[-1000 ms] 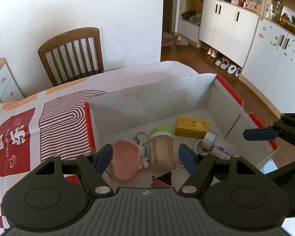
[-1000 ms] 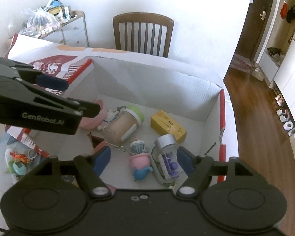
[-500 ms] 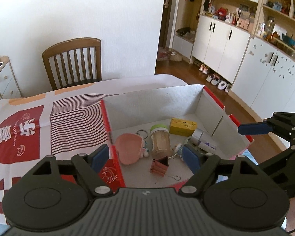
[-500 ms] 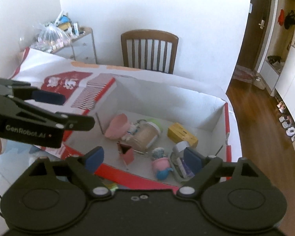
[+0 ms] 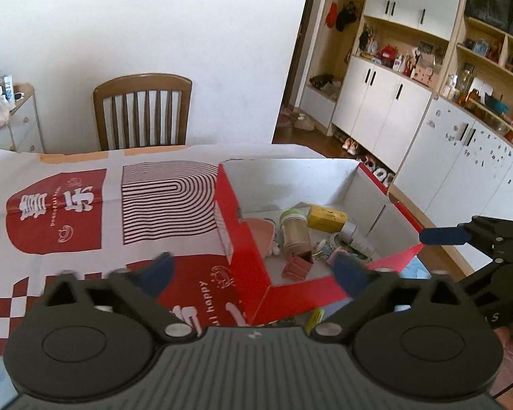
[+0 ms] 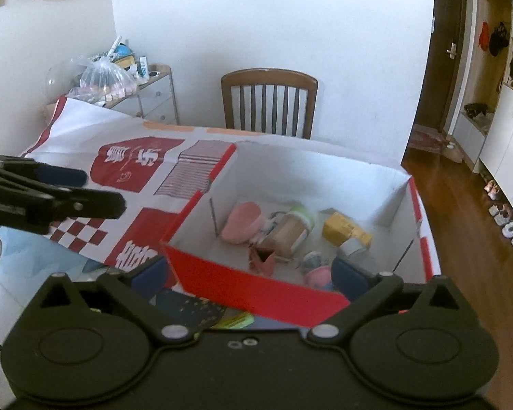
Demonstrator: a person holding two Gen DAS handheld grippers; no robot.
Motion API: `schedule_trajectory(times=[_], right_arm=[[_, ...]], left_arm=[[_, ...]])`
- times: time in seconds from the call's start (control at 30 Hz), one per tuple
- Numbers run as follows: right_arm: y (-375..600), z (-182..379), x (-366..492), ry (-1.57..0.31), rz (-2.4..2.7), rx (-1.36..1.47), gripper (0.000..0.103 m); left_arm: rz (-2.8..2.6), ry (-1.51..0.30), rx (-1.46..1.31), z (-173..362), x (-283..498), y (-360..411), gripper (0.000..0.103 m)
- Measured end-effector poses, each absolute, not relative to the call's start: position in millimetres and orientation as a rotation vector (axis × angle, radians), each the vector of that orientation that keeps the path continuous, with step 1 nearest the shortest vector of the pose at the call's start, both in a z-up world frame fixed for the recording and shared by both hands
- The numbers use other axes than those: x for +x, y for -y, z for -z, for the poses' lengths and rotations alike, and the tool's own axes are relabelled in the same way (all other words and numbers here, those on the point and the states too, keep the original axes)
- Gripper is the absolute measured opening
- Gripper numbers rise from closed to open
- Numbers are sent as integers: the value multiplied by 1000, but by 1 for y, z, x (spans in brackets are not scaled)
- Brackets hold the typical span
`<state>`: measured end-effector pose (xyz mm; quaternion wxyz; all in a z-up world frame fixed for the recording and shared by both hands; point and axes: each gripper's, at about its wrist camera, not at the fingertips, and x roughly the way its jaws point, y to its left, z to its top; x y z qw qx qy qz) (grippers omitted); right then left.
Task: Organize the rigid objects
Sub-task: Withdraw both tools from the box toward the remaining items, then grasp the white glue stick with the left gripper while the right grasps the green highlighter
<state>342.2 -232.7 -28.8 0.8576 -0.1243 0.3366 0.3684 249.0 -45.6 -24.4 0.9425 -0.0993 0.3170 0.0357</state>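
A red-and-white cardboard box (image 5: pixel 249 249) (image 6: pixel 256 290) stands open on the table. Inside lie a pink shell-shaped case (image 6: pixel 241 222), a jar with a green lid (image 6: pixel 289 230) on its side, a yellow carton (image 6: pixel 345 230), a small red box (image 6: pixel 261 256) and a pink toy (image 6: pixel 318 276). My left gripper (image 5: pixel 253 271) hovers before the box's near left corner, jaws opening, nothing pressed between them. My right gripper (image 6: pixel 249 277) hangs over the front wall, jaws opening too, holding nothing. In the left wrist view the jar (image 5: pixel 294 232) and carton (image 5: pixel 326 218) also show.
A red-and-white patterned cloth (image 5: pixel 85 212) covers the table left of the box. A wooden chair (image 6: pixel 268 102) stands behind the table. A drawer unit with bags (image 6: pixel 119 78) is at the back left, white cabinets (image 5: pixel 386 109) to the right. A yellow-green item (image 6: pixel 236 321) lies under the box's front.
Both grippers have drawn back and a little up from inside the box, so it looks smaller and farther. Both pairs of jaws have spread wider.
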Motion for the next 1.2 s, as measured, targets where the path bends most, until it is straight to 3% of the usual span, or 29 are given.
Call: schedule_trajectory(times=[0.9,1.2], right_arm=[[191,109,310,-839,-627,-310,101],[182,137,327,-907,-574,-321,94]], left_arm=[[-284,-801,-251,132,190,29,103],[-323,-903,-332,160,206,35,103]])
